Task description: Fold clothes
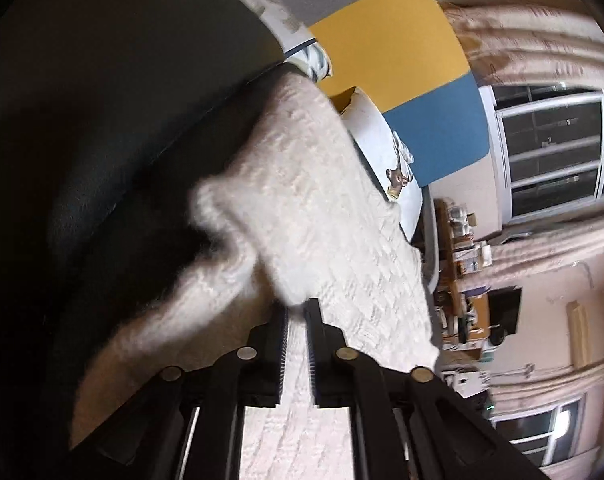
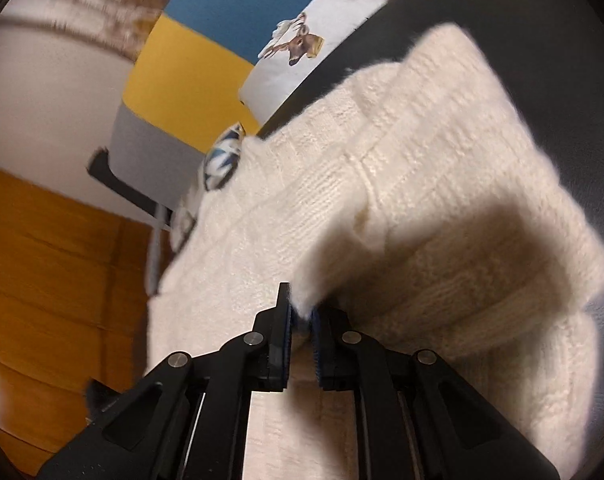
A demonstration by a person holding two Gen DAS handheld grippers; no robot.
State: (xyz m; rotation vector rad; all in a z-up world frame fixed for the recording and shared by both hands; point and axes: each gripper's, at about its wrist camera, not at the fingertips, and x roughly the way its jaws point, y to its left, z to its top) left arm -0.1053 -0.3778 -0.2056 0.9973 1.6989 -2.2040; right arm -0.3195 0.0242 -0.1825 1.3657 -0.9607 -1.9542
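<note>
A cream knitted sweater (image 1: 333,216) lies spread over a dark surface (image 1: 102,100). In the left wrist view my left gripper (image 1: 298,308) is shut on a raised flap of the sweater, which folds back over the body. The right wrist view shows the same sweater (image 2: 421,184) with a lifted corner pinched in my right gripper (image 2: 300,306), which is shut on it. That flap casts a dark shadow on the knit below. Both views are tilted and blurred.
White printed pillows (image 1: 385,148) (image 2: 302,48) lie at the far edge of the dark surface (image 2: 561,20), before a grey, yellow and blue panel (image 1: 397,52). Curtains, a window (image 1: 553,152) and a cluttered shelf (image 1: 461,264) fill the left view's right side. Orange wood floor (image 2: 50,280) lies left.
</note>
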